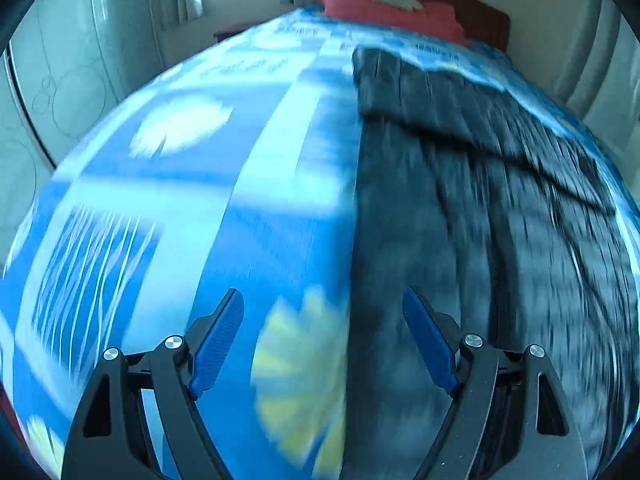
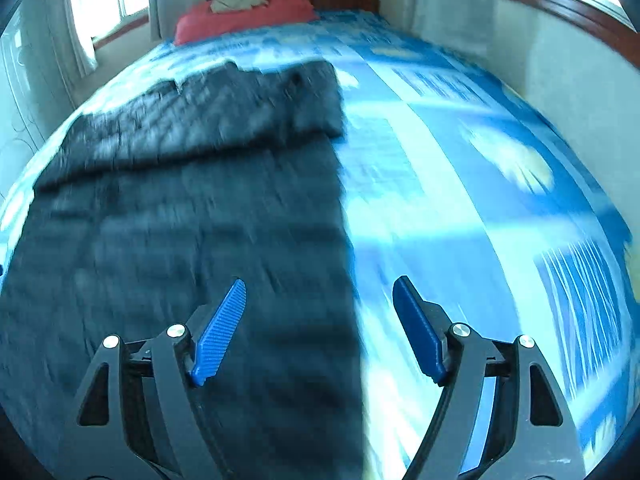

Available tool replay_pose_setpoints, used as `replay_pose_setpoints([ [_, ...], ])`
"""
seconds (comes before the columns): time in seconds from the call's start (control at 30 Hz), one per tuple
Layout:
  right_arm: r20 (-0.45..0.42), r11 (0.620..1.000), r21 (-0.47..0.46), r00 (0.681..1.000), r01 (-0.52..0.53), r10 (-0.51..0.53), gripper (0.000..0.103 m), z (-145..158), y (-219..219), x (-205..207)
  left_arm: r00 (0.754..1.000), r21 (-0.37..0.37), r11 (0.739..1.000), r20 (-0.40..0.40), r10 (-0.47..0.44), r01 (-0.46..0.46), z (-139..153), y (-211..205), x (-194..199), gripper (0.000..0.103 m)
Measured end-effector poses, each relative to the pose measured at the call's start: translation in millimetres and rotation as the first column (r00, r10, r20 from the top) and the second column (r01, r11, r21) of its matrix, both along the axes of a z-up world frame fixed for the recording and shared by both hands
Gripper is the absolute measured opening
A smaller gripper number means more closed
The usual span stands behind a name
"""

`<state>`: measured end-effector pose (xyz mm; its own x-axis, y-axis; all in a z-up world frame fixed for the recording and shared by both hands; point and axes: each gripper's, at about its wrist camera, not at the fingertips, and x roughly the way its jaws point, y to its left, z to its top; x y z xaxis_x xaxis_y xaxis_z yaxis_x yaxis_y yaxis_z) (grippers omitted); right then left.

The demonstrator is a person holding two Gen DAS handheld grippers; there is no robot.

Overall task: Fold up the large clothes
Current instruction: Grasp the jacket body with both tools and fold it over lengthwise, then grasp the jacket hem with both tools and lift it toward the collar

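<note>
- Left wrist view: your left gripper (image 1: pixel 323 300) has its blue pads spread wide with nothing between them. It hangs above the left side edge of the dark garment (image 1: pixel 460 220), one finger over cloth, the other over the blue patterned bedspread (image 1: pixel 180 200).
- The garment lies flat on the bed, and its far end looks already turned over onto itself in a thicker band. You appear to be between folds, lining up on the long edges; the view is blurred, so finer seams cannot be read.
- Right wrist view: your right gripper (image 2: pixel 319 292) is likewise spread and empty, straddling the garment's right side edge (image 2: pixel 344 216), cloth under one finger, bedspread under the other.
- The next move probably calls for lowering both grippers to the side edges, pinching all layers together, and keeping the two hands level so the fold lands square.
- Containers: none shows in either view. A red pillow (image 2: pixel 244 16) lies at the headboard, well apart from the garment.
</note>
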<state>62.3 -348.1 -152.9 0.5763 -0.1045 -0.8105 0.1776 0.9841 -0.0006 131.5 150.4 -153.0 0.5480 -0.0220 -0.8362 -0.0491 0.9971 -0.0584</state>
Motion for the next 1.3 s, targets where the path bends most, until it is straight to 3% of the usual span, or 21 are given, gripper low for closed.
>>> replay_pose_setpoints([
  [0.27,-0.035,0.997,0.078,0.999,0.02,-0.018,0.076,-13.1,-8.1,-85.9,0.999,-0.102,0.995,-0.049,0.015,-0.02,-13.7,4.3,-85.3,0.081],
  [0.53,-0.052,0.986,0.169,0.999,-0.008,0.017,0.076,-24.3,-0.2,-108.0,0.998,-0.153,0.988,-0.048,-0.04,0.032,-15.1,-9.1,-111.3,0.08],
  [0.6,-0.06,0.983,0.185,0.998,-0.025,0.036,0.076,-28.5,6.0,-110.7,0.998,-0.16,0.986,-0.046,-0.051,0.043,-16.5,-11.8,-112.5,0.077],
  [0.67,-0.06,0.98,0.194,0.997,-0.034,0.047,0.075,-30.4,12.6,-115.4,0.996,-0.203,0.977,-0.049,-0.071,0.059,-17.1,-13.7,-113.8,0.066],
  [0.77,-0.061,0.974,0.219,0.996,-0.056,0.071,0.062,-30.8,18.2,-121.3,0.995,-0.219,0.972,-0.044,-0.095,0.083,-15.7,-18.4,-117.4,0.055],
  [1.0,-0.06,0.967,0.245,0.994,-0.069,0.086,0.039,-26.5,23.6,-129.4,0.992,-0.237,0.966,-0.04,-0.12,0.107,-13.3,-22.1,-123.6,0.043],
  [1.13,-0.048,0.967,0.244,0.994,-0.079,0.093,0.019,-23.1,25.0,-132.0,0.992,-0.224,0.968,-0.024,-0.123,0.114,-9.5,-24.8,-127.4,0.027],
  [1.3,0.009,0.961,0.258,0.995,-0.094,0.095,0.011,-7.5,26.0,-137.8,0.992,-0.213,0.969,0.012,-0.128,0.127,4.8,-26.9,-129.7,0.014],
])
